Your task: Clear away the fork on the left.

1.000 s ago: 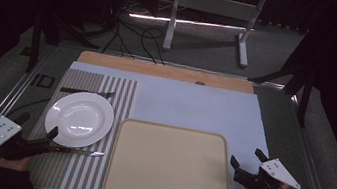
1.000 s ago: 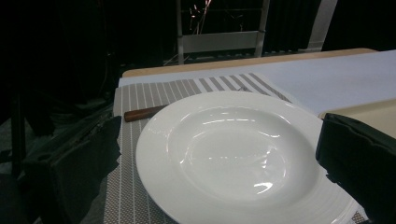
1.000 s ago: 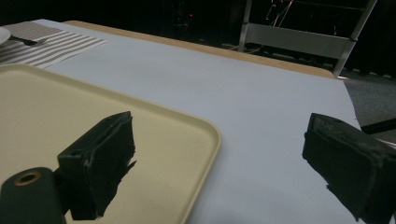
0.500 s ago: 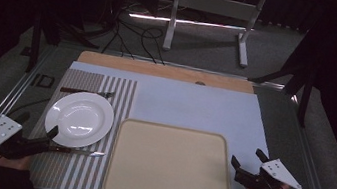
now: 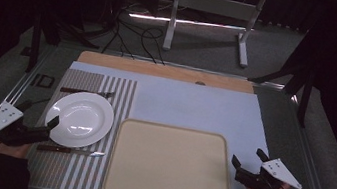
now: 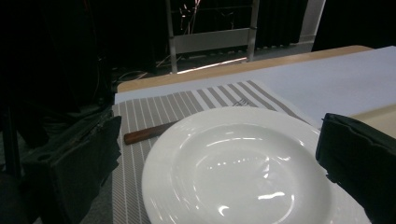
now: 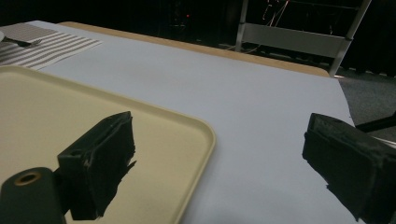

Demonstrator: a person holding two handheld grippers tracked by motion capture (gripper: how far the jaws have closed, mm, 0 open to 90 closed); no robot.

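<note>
A white plate (image 5: 80,118) sits on a striped placemat (image 5: 106,90) at the left of the table. My left gripper (image 5: 40,112) is open at the plate's near-left edge. In the left gripper view its jaws stand wide on either side of the plate (image 6: 233,172), with nothing held by the left gripper (image 6: 222,140). A cream tray (image 5: 168,165) lies at the front centre. My right gripper (image 5: 248,157) is open just right of the tray. In the right gripper view, the right gripper (image 7: 224,154) has one jaw over the tray's corner (image 7: 201,130) and the other over the blue cloth.
A wooden-handled fork (image 5: 87,92) lies beyond the plate and a knife (image 5: 69,150) lies in front of it. A pale blue cloth (image 5: 194,108) covers the table top. A metal stand (image 5: 209,9) and cables are on the floor behind.
</note>
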